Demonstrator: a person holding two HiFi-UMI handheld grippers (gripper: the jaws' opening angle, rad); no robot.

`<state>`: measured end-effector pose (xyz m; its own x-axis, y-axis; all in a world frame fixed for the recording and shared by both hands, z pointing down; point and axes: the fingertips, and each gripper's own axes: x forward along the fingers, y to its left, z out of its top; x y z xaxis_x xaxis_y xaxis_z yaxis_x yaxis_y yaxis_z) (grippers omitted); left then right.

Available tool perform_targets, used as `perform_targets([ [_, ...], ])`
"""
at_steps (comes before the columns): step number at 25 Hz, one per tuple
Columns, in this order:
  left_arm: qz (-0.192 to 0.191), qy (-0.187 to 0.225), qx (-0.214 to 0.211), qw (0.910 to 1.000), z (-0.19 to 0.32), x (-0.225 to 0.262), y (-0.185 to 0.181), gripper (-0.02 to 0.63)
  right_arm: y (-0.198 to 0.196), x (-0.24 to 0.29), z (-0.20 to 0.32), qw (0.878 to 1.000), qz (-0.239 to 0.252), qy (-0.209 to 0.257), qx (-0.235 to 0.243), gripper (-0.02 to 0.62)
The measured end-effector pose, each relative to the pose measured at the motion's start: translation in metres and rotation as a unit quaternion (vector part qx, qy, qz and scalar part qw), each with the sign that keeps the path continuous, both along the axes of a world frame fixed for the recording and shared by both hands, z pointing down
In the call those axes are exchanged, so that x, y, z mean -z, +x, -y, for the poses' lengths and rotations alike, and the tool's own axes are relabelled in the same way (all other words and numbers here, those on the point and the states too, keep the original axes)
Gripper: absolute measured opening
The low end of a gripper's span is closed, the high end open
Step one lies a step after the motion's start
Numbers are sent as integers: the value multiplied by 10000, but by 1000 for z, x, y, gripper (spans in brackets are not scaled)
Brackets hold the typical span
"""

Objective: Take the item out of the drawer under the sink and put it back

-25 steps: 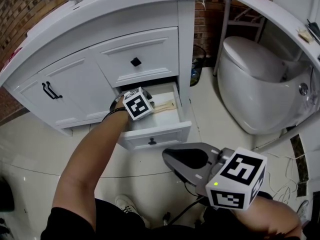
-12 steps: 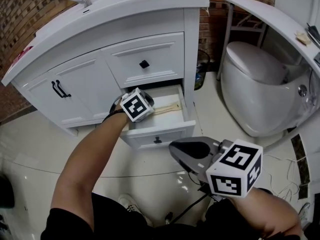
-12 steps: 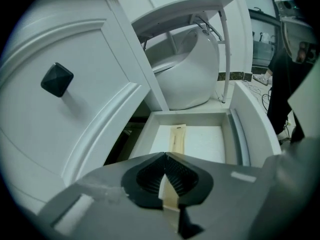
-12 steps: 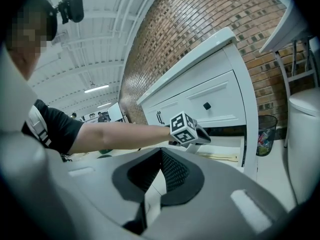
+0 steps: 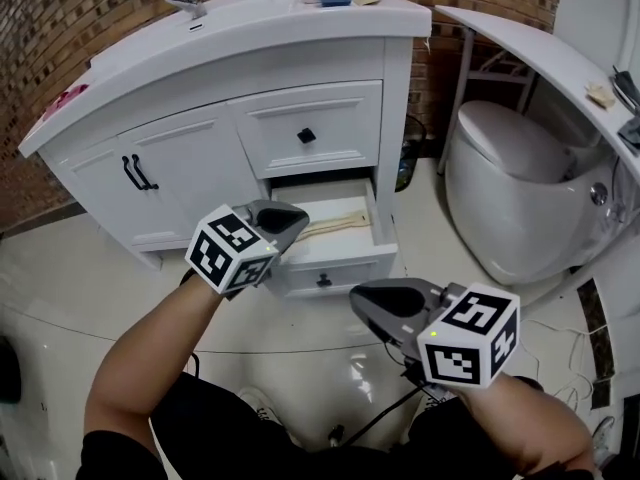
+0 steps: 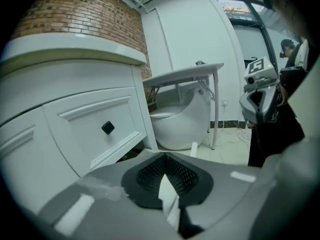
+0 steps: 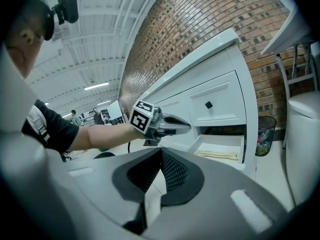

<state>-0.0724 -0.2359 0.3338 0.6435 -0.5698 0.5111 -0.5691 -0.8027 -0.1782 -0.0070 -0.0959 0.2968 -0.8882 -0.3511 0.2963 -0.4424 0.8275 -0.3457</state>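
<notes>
The bottom drawer (image 5: 335, 264) of the white vanity stands pulled out. A flat beige item (image 5: 336, 223) lies inside it, also seen in the right gripper view (image 7: 218, 154). My left gripper (image 5: 298, 214) hovers just outside the drawer's left front corner, shut and holding nothing; its pads meet in its own view (image 6: 166, 157). It shows from the side in the right gripper view (image 7: 188, 126). My right gripper (image 5: 357, 296) hangs lower, in front of the drawer over the floor, shut and empty (image 7: 161, 152).
The upper drawer (image 5: 306, 135) is closed, as are the cabinet doors (image 5: 135, 173) to its left. A toilet (image 5: 520, 183) stands to the right, with a small bin (image 5: 405, 153) between it and the vanity. Cables (image 5: 570, 340) trail on the floor at right.
My left gripper came back out of the drawer toward me and to the left, empty. The beige item stayed in the drawer. The right gripper barely moved.
</notes>
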Motion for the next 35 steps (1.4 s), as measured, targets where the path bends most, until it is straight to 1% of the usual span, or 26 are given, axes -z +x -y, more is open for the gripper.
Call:
perform_targets([
  [2,-224,102,49,9997,-22,16,-6,5,-1,0,-2,10000,-38,47,11,3],
  [4,-576,226,85,9980,-45,35,-9,5,0,0,-3,9999,-61,97,-20,3],
  [8,-1285,345,125,9910,-95,64,-13,5,4,6,3,9996,43,222,-182,3],
  [10,-1478,282,-23,9886,-120,69,-8,5,10,10,6,9992,87,261,-301,3],
  [12,-1548,176,-180,9876,-140,67,-3,5,15,13,4,9990,108,263,-355,3],
  [14,-1697,141,-123,9853,-152,65,-6,5,16,13,-1,9991,93,264,-317,3],
  [18,-2159,18,132,9763,-167,60,-16,5,12,7,-18,9996,20,222,-147,3],
  [20,-2208,-3,138,9752,-174,56,-17,5,9,6,-27,9997,3,242,-69,3],
  [22,-2247,-46,-28,9744,-184,57,-11,5,7,9,-34,9995,4,325,-41,3],
  [24,-2250,19,-181,9742,-193,60,-7,5,7,13,-38,9991,26,426,-82,3],
  [27,-2180,194,-150,9756,-194,62,-9,5,8,17,-38,9985,23,517,-167,3],
  [31,-2259,125,-81,9740,-188,62,-10,5,7,17,-39,9985,-28,526,-154,3],
  [35,-2156,120,-151,9763,-188,58,-5,5,6,11,-37,9989,-80,444,-127,3],
])
